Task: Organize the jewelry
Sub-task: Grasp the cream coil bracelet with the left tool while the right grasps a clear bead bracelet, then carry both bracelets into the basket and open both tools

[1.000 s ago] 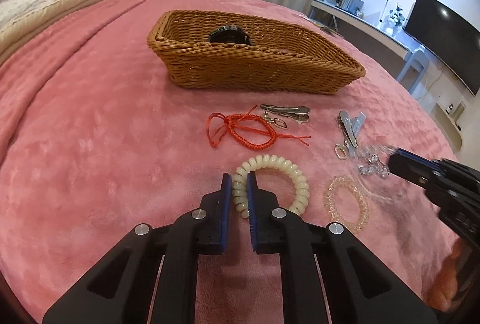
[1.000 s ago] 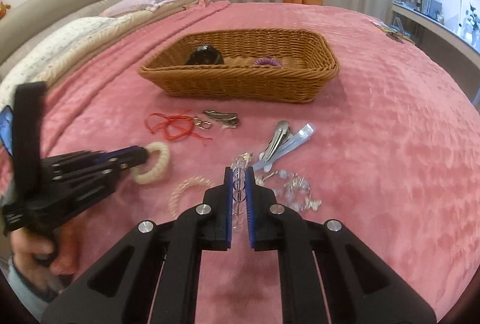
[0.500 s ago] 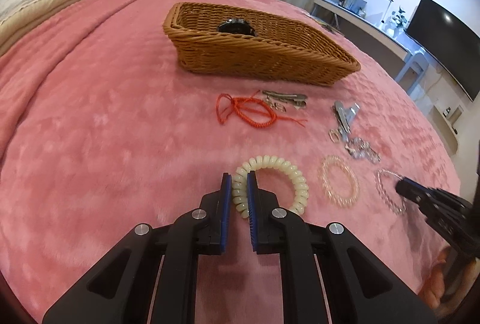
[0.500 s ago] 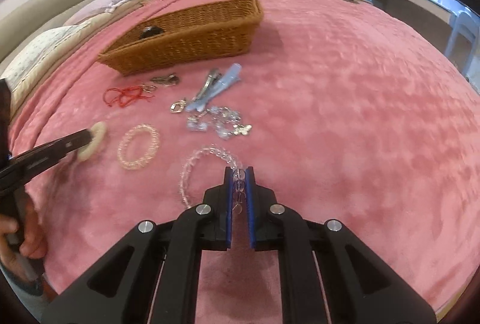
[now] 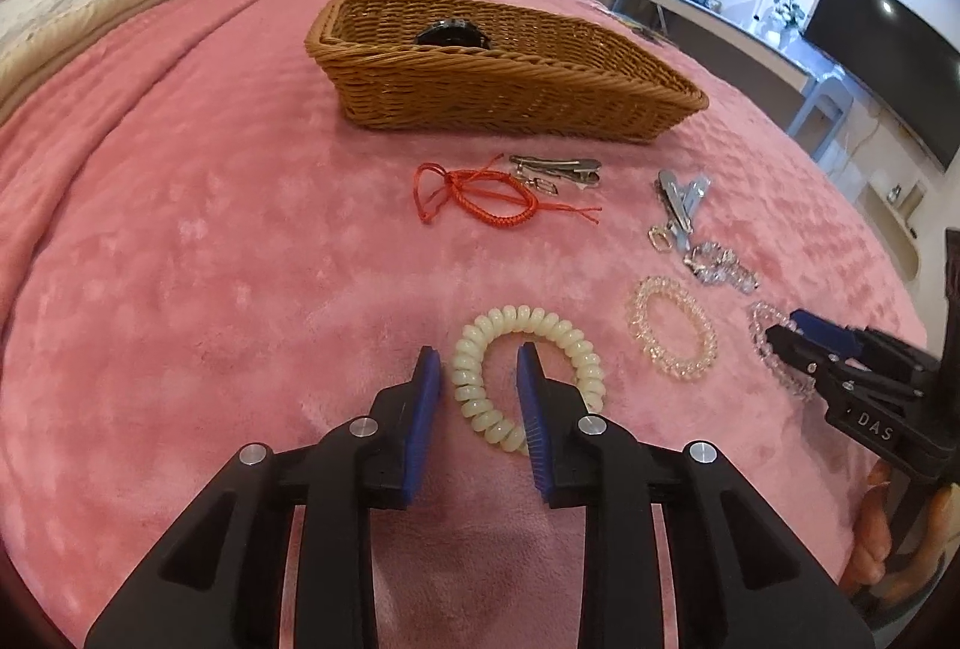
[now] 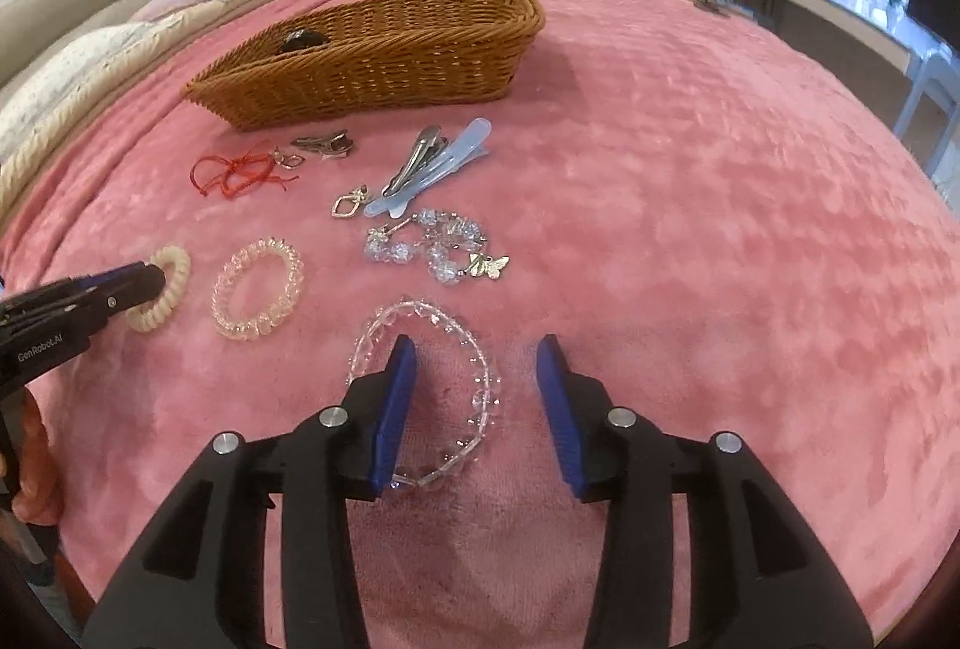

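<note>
Your cream spiral hair tie (image 5: 528, 373) lies flat on the pink blanket (image 5: 210, 259), with the clear pink spiral tie (image 6: 258, 289) just beside it and the clear bead bracelet (image 6: 432, 385) flat to the right. Farther back you have the butterfly-charm bracelet (image 6: 438, 247), hair clips (image 6: 432, 163) and red cord (image 5: 480, 193), all lying before the wicker basket (image 5: 498, 78).
</note>
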Available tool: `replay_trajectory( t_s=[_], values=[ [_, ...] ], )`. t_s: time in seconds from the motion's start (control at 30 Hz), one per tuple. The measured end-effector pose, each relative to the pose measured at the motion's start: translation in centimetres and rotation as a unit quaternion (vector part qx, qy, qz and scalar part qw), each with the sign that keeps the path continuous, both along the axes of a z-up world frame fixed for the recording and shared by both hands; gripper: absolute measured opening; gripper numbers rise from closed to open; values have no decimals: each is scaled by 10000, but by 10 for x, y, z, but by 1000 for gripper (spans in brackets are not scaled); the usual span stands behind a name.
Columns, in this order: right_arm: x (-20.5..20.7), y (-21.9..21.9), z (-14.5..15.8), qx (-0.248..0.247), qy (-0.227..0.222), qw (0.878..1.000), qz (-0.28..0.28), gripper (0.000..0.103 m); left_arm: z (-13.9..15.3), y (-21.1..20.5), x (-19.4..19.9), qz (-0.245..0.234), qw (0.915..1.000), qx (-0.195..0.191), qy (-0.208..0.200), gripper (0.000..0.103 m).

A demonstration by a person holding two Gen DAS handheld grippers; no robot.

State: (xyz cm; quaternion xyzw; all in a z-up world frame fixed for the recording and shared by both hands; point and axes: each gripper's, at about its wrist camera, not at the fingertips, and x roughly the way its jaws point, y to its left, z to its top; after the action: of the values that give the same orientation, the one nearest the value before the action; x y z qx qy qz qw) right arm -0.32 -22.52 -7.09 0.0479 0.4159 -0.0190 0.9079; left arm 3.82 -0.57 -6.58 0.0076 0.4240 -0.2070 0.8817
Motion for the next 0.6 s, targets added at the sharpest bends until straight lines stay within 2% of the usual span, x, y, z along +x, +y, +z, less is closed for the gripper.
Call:
replay_trajectory(
  t_s=[0.03, 0.1, 0.3, 0.6],
  values=[
    [0, 2, 0, 9, -15, 10000, 45, 18, 0, -2, -1, 2, 10000, 77, -53, 14],
    [-1, 5, 1, -77, -47, 9999, 84, 6, 2, -4, -4, -41, 9998, 103, -156, 10],
    [-10, 18, 15, -131, -239, 9993, 275, 6, 19, -7, -16, -155, 9978, 22, -641, 9],
    [-11, 32, 87, -263, -892, 9940, 581, 6, 64, 8, -17, -44, 9938, -479, -1003, 9]
  ],
)
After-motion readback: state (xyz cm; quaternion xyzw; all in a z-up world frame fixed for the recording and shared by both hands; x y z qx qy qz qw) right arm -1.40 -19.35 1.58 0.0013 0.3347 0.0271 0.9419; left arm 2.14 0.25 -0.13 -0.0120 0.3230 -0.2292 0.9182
